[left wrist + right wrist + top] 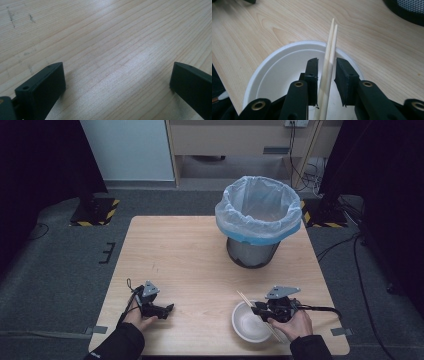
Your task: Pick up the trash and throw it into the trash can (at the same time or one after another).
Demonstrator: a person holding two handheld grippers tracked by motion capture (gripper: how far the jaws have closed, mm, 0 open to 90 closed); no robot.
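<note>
On the bench (200,255), a lined waste bin (257,220) stands at the far side, well apart from the white bowl (250,322) at the near edge. The left gripper (167,309) rests with fingers apart, empty. The right gripper (325,75) brackets the chopsticks (330,55) over the bowl; its fingers look narrowed but not yet clamped. Judged: grasp underway, lifting and disposal remain.
</note>
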